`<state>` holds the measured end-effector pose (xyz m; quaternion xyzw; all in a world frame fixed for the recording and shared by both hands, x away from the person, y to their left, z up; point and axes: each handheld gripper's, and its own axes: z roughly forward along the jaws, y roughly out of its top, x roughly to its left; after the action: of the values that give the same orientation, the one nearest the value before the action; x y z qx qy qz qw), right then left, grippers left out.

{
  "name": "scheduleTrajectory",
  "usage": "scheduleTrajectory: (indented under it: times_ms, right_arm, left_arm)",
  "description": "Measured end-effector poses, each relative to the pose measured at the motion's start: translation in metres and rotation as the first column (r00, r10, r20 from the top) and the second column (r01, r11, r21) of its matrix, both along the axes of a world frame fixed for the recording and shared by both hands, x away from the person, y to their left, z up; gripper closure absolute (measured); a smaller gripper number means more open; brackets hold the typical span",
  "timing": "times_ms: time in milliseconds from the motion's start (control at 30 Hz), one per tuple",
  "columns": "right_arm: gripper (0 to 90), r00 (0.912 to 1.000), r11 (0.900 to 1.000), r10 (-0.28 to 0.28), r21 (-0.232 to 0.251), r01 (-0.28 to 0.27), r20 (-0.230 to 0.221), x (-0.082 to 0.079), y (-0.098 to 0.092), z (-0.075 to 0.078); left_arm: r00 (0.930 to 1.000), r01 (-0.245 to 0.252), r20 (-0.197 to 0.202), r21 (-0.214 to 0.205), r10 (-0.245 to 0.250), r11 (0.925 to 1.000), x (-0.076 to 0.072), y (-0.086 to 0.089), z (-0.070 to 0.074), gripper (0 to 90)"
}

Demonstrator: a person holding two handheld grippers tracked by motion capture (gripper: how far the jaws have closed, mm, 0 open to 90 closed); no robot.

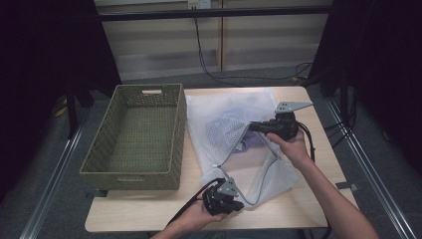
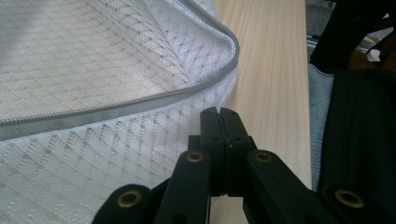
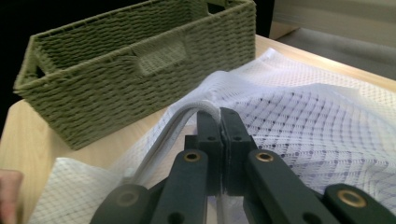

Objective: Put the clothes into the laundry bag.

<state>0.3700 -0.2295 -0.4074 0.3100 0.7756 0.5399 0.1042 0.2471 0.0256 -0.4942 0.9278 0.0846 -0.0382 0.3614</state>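
White mesh laundry bag (image 1: 219, 127) lies on the wooden table (image 1: 149, 211), just beside the green woven basket (image 1: 137, 139). Its mouth is open, and something purple (image 1: 244, 144) shows inside through the net.

The right gripper (image 1: 256, 127) has its two black jaws pressed together. In the right gripper view they pinch the grey zipper edge (image 3: 180, 121) of the bag and hold it up off the table. The basket stands behind them, close to the bag.

The left gripper (image 1: 224, 196) is at the near corner of the bag, held in the person's left hand (image 1: 194, 216). In the left gripper view its jaws are pressed together too, tips against the mesh just under the zipper (image 2: 116, 109). I cannot tell if they pinch any cloth between them.

The basket looks empty. It sits on the left side of the table, touching the bag's edge. A black cable (image 1: 186, 209) trails from the left gripper toward the person.
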Motion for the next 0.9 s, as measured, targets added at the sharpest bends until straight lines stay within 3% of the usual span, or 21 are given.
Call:
scheduleTrajectory:
  times_ms: [33,333,600,900]
  right_arm:
    - [89.1,1.0,1.0,0.005,0.001,-0.005,0.003,-0.002,0.0,0.002]
    - [89.1,0.9973,0.9976,0.064,-0.028,-0.063,0.035,-0.022,0.006,0.013]
    - [89.1,0.9916,0.9905,0.125,-0.062,-0.123,0.033,-0.046,0.005,0.01]
    - [89.0,0.9878,0.985,0.156,-0.075,-0.155,0.0,-0.058,0.002,0.0]
  left_arm:
    - [0.9997,0.01,-0.023,-0.036,-0.011,0.9993,0.0,0.0,-0.002,90.0]
    - [0.9998,0.009,-0.02,-0.038,-0.01,0.9992,0.0,-0.001,-0.002,90.0]
    - [0.9998,0.004,-0.017,-0.039,-0.005,0.9992,0.0,-0.001,-0.002,90.0]
    - [0.9998,0.007,-0.02,-0.037,-0.008,0.9993,0.0,-0.001,-0.002,90.0]
